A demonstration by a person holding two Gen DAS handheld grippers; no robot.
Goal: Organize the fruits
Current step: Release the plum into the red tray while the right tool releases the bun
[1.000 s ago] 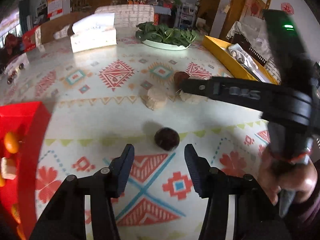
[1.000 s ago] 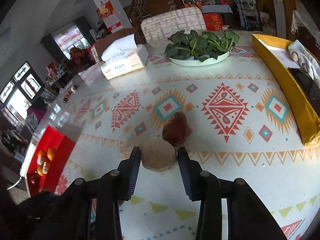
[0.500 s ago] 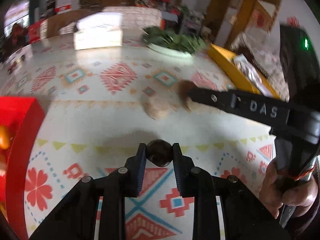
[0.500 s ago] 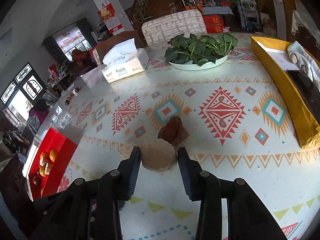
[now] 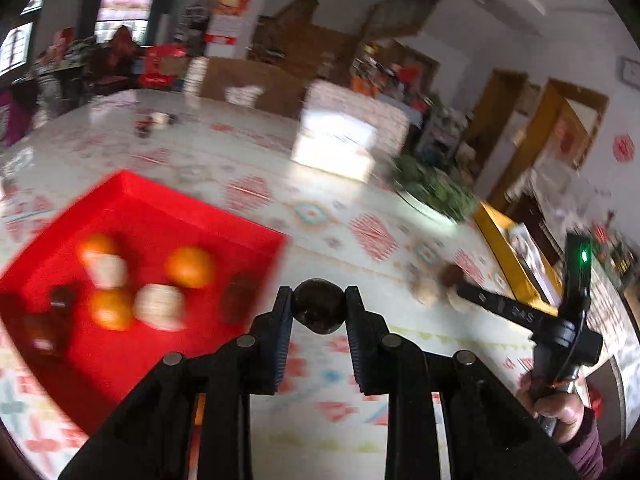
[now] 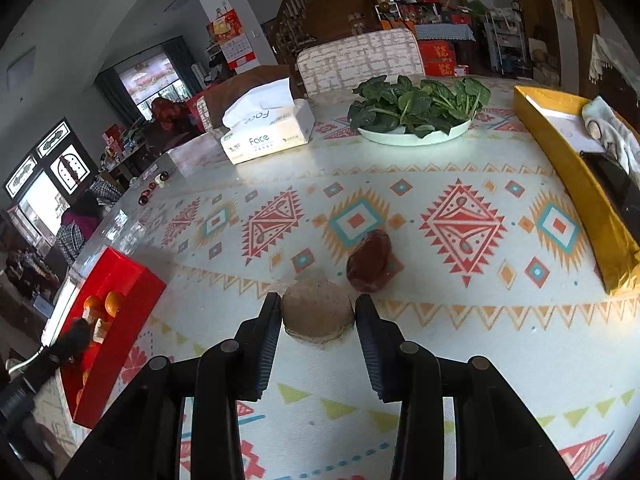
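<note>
Our left gripper (image 5: 319,307) is clenched on a dark round fruit (image 5: 319,310), held in the air just right of the red bin (image 5: 132,200), where oranges (image 5: 191,266) and pale fruits lie. Our right gripper (image 6: 318,314) straddles a tan fruit (image 6: 318,316) on the table (image 6: 440,320), fingers touching its sides; a reddish fruit (image 6: 370,262) sits just beyond.
</note>
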